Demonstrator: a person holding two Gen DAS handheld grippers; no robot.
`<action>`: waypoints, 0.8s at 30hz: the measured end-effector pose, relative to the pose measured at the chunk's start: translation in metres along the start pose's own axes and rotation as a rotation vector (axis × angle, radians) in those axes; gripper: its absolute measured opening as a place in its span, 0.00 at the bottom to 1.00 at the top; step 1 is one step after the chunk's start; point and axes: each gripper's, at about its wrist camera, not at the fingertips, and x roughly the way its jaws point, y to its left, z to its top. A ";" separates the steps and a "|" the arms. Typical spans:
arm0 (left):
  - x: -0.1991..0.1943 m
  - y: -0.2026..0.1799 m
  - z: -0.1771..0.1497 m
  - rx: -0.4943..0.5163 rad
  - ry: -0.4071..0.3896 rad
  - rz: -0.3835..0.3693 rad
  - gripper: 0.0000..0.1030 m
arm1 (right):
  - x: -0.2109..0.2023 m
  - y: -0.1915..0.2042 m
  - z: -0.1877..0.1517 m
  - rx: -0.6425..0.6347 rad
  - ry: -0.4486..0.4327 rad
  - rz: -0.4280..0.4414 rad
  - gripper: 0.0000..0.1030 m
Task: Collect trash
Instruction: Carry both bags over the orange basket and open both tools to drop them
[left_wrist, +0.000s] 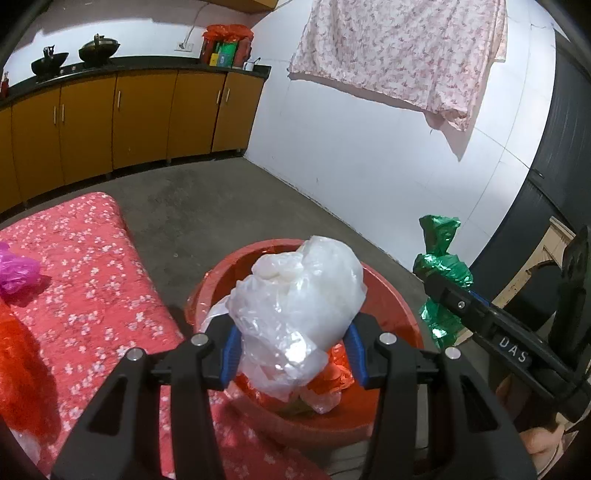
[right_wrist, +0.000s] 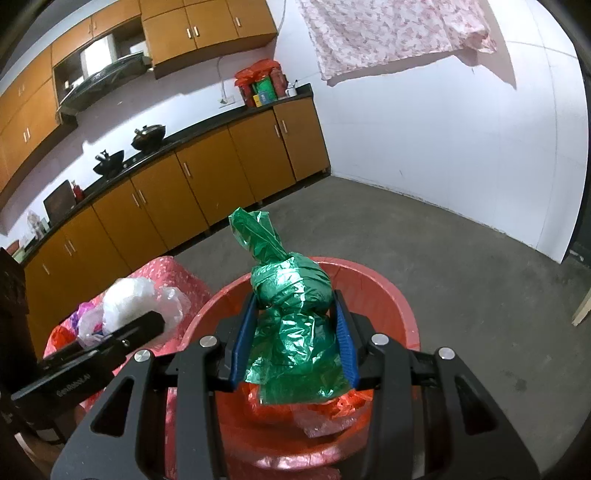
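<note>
My left gripper (left_wrist: 291, 350) is shut on a crumpled white plastic bag (left_wrist: 295, 295) and holds it over the red basin (left_wrist: 391, 306). My right gripper (right_wrist: 293, 339) is shut on a knotted green plastic bag (right_wrist: 291, 314) and holds it over the same red basin (right_wrist: 384, 295). Orange and clear plastic scraps (right_wrist: 325, 410) lie in the basin's bottom. The green bag also shows in the left wrist view (left_wrist: 441, 266), at the right. The white bag also shows in the right wrist view (right_wrist: 129, 302), at the left.
A red floral mattress (left_wrist: 85, 280) lies left of the basin, with a pink bag (left_wrist: 16, 271) and a red bag (left_wrist: 22, 354) on it. Orange kitchen cabinets (left_wrist: 140, 114) line the back wall. A floral cloth (left_wrist: 399, 55) hangs on the white wall. The floor is grey concrete.
</note>
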 end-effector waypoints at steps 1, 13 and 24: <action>0.002 0.001 -0.001 -0.004 0.004 -0.002 0.46 | 0.001 -0.002 0.000 0.013 -0.002 0.003 0.41; 0.011 0.030 -0.011 -0.084 0.039 0.046 0.76 | -0.003 -0.015 -0.006 0.065 -0.029 0.014 0.82; -0.027 0.055 -0.020 -0.097 0.003 0.145 0.81 | 0.001 0.010 -0.005 -0.003 -0.010 0.028 0.85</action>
